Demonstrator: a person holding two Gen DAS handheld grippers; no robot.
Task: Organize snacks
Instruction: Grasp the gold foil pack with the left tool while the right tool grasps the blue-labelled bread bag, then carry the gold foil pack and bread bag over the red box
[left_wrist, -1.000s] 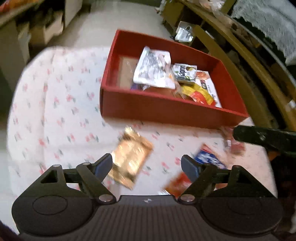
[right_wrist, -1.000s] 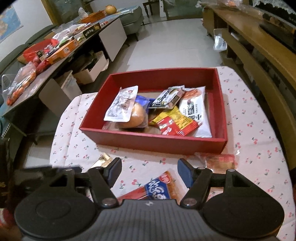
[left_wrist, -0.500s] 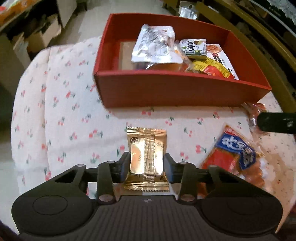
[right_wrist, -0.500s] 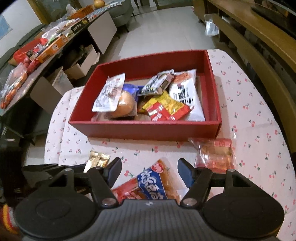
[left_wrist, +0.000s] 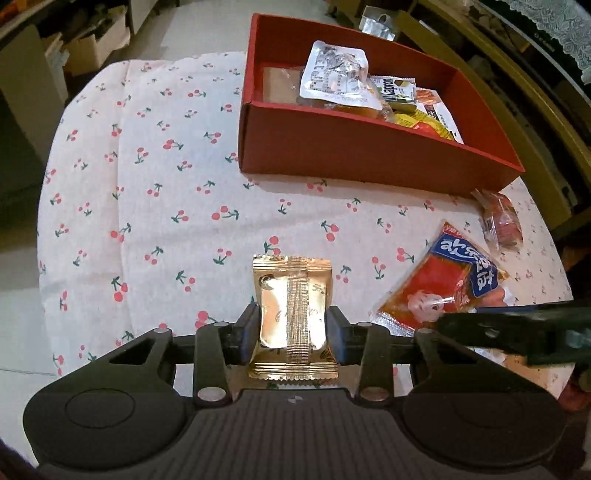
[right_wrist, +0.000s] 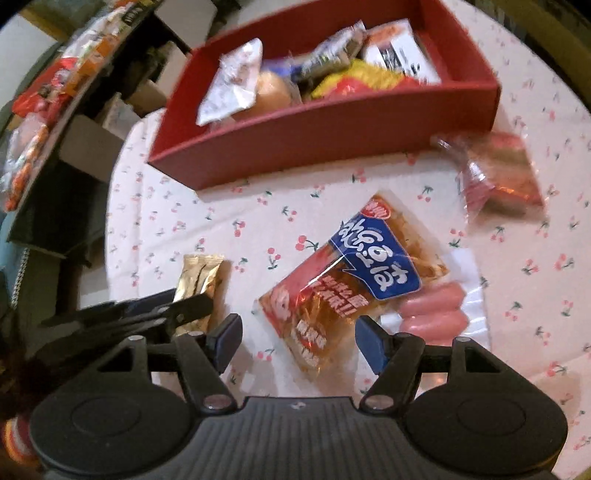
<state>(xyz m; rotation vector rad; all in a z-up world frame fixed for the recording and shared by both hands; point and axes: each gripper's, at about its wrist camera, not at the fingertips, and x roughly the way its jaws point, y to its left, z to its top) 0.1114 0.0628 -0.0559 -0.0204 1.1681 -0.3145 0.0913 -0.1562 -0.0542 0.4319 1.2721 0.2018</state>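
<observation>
My left gripper (left_wrist: 291, 334) is shut on a gold foil snack packet (left_wrist: 291, 314), just over the cherry-print tablecloth. The packet also shows in the right wrist view (right_wrist: 199, 282), with the left gripper's fingers (right_wrist: 147, 314) on it. My right gripper (right_wrist: 297, 338) is open, its fingers on either side of the near end of an orange and blue sausage snack bag (right_wrist: 354, 280) lying on the cloth. The bag also shows in the left wrist view (left_wrist: 443, 280). The red box (left_wrist: 369, 147) holds several snacks behind them.
A clear wrapper with a reddish snack (right_wrist: 495, 177) lies right of the bag, near the red box's (right_wrist: 332, 125) front corner. A cluttered low table (right_wrist: 55, 92) stands to the left. A wooden bench (left_wrist: 517, 92) runs along the right. The tablecloth edge (left_wrist: 48, 258) drops off at the left.
My left gripper has closed on the gold packet. My right gripper has dropped down and forward over the sausage snack bag, staying open.
</observation>
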